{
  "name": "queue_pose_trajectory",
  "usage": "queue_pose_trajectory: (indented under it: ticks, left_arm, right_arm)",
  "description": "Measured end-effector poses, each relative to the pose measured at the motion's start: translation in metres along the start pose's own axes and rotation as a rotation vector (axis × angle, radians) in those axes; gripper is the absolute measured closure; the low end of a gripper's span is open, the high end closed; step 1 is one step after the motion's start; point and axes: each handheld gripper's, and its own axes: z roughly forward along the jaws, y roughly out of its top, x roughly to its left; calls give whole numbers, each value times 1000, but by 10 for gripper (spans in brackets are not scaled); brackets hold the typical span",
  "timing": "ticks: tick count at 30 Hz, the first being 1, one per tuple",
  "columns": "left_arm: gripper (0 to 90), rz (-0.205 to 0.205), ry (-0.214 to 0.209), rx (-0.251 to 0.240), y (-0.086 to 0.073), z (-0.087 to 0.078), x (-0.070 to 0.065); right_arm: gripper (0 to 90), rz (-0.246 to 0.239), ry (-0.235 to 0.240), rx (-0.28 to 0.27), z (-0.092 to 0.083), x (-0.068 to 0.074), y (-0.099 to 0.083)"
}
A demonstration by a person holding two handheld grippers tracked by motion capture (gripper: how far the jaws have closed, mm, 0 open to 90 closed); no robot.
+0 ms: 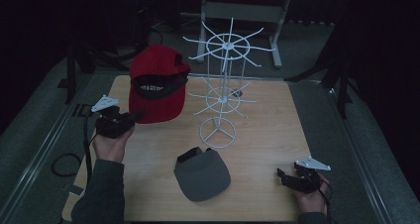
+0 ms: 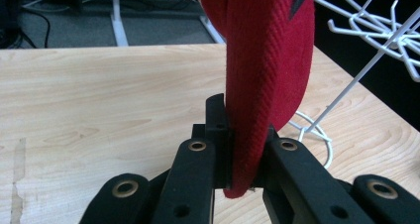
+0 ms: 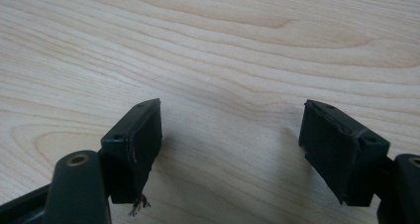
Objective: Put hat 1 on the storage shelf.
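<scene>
A: Left gripper view: the left gripper [image 2: 242, 149] is pinching the brim edge of the red cap [image 2: 270, 70], jaws pressed onto the fabric from both sides. Only a narrow strip of brim sits between them.

B: High view agrees. The cap [image 1: 157, 83] hangs off the left gripper [image 1: 132, 118] at the far left of the surface [image 1: 267, 135], its crown lifted, beside the white wire rack [image 1: 224, 85]. Right gripper [image 1: 288, 178]?

A: Spread wide and holding nothing, low over bare wood at the near right; in the right gripper view its jaws stand well apart above the surface [image 3: 223, 45].

B: Risks, as I judge them?

A: First, slip. A hold on the brim edge alone lets the crown's weight swing the cap, and a quick tilt could pull the fabric free. Second, snagging. The rack's arms stick out at two heights, so a cap carried in low could catch a lower arm and tip the light stand.

B: And the grey visor [image 1: 204, 173] near the middle?

A: Lying flat, apart from both grippers. A dropped cap could land on it or push it.
</scene>
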Motion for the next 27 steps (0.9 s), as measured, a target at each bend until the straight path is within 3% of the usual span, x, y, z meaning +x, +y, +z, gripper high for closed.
queue_pose_trajectory:
  ticks: [27]
  left_arm:
    - [860,23,6,-102,27,-24,-9]
  right_arm:
    - [245,2,0,0,0,0,0]
